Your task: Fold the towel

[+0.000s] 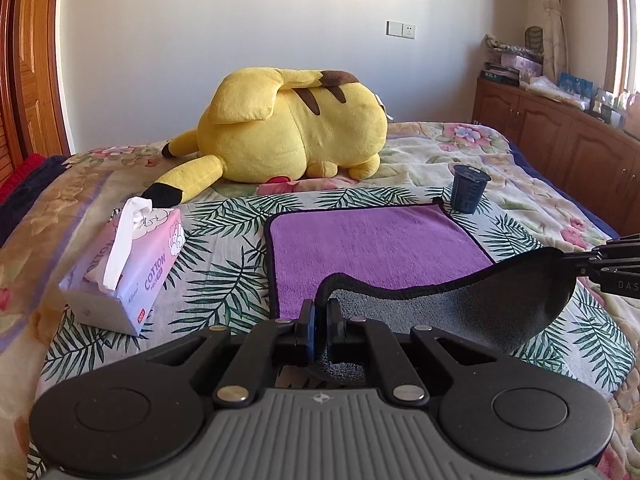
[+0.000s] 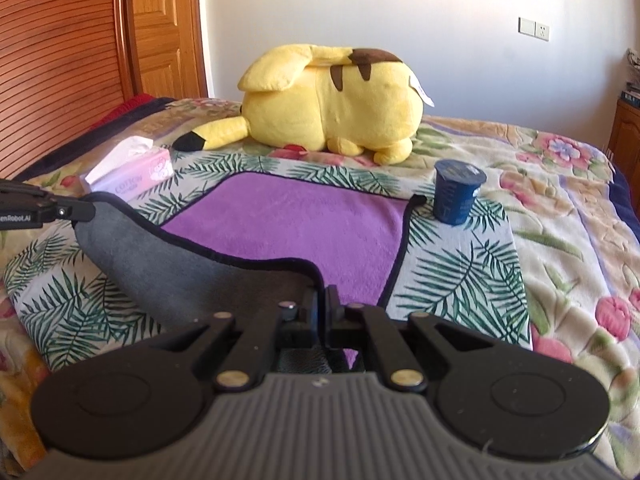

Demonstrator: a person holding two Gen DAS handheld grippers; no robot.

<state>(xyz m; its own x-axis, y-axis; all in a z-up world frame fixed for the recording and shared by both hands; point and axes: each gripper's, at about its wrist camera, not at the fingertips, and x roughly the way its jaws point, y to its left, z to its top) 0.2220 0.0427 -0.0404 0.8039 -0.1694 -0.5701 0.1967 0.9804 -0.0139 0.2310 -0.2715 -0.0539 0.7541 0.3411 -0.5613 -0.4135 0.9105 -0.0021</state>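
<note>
- Towel (image 1: 376,240): purple on the upper face, grey on the underside, dark piping round the edge. It lies on a leaf-print cloth (image 1: 224,280) spread over the bed (image 1: 460,148). The far part rests flat; the near edge is lifted and turned back, so the grey side shows.
- Left gripper (image 1: 320,308): fingers drawn together, clamped on the near left corner of the towel. The dark edge rises from between the pads and grey fabric shows just below them. In the right wrist view it reaches in from the left border, pinching that same corner (image 2: 80,210).
- Right gripper (image 2: 323,300): fingers drawn together, clamped on the near right corner of the towel; the piped edge runs straight into the pinch. In the left wrist view it enters from the right border, holding the raised corner (image 1: 576,262).
- Raised edge: hangs between the two grippers in a shallow sag, off the cloth.
- Cup (image 1: 469,189): dark blue, upright, on the leaf-print cloth just beside the towel's far right corner.
- Tissue pack (image 1: 128,268): pink and white, a tissue poking out of the top, to the left of the towel and apart from it.
- Plush (image 1: 288,128): yellow with brown stripes and black-tipped ears, lying on the bed beyond the towel.
- Cabinet (image 1: 552,136): wooden, along the right wall, cluttered on top.
- Door (image 2: 164,28): wooden, panelled, at the far left.
</note>
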